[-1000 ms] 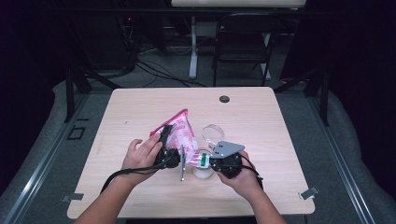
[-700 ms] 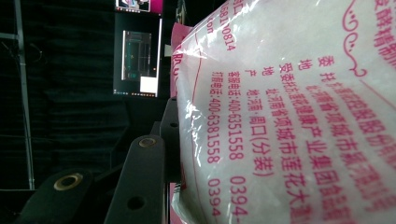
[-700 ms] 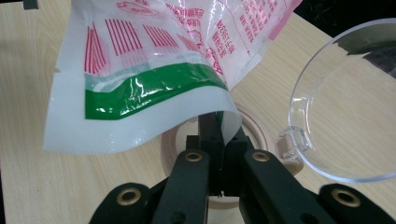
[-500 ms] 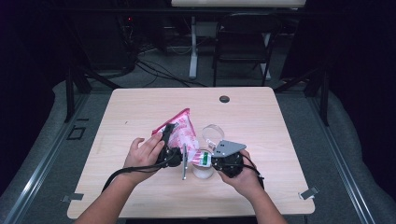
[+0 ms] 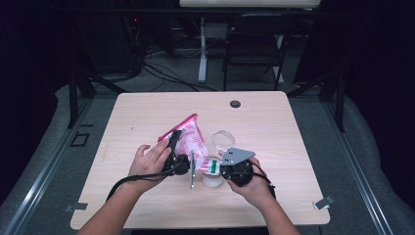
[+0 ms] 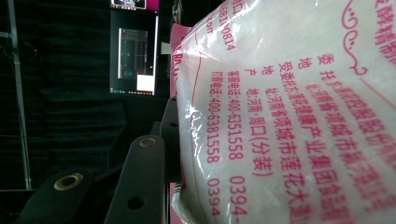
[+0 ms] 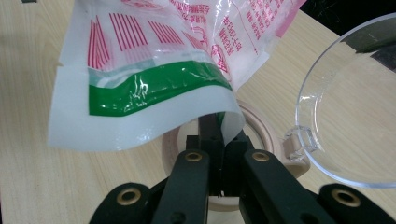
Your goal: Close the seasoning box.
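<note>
Two-colour bag (image 7: 154,70), printed 400-6351558, pink Chinese text

Light wood table (image 5: 274,122) with round black grommet (image 5: 235,104) near far edge. Grey floor (image 5: 367,161) around. Dark folding chair (image 5: 254,49) and tangled cables (image 5: 156,68) beyond, black curtains behind; room dim.

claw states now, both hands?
Left claw: closed on the pink-printed plastic bag.
Right claw: shut, pinching the bag's green-striped end over a bowl.

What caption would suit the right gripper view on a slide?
Right gripper pinches the white-and-green bottom edge of a pink-printed plastic bag above a round beige container.
</note>
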Tool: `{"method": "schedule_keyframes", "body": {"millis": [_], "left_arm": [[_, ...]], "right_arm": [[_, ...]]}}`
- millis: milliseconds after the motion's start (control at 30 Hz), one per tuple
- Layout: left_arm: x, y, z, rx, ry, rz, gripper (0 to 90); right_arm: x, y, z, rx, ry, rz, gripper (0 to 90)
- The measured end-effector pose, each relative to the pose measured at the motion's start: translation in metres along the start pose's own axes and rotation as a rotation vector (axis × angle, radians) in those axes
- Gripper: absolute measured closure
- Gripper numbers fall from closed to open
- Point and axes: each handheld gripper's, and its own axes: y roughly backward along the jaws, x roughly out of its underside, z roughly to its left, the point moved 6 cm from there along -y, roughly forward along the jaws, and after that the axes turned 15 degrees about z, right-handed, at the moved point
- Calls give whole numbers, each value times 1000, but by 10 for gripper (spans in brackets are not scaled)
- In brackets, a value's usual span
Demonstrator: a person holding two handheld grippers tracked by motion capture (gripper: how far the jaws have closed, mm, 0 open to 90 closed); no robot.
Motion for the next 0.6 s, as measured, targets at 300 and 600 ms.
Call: {"method": "schedule_keyframes", "body": {"millis": [300,600], "left_arm": [[1,0,-1,5,3,1,660],[1,0,0,-1,2,-4,661]], "right_arm": [[0,-1,0,4,0,0,900],[0,-1,1,0,2,4,900]]}}
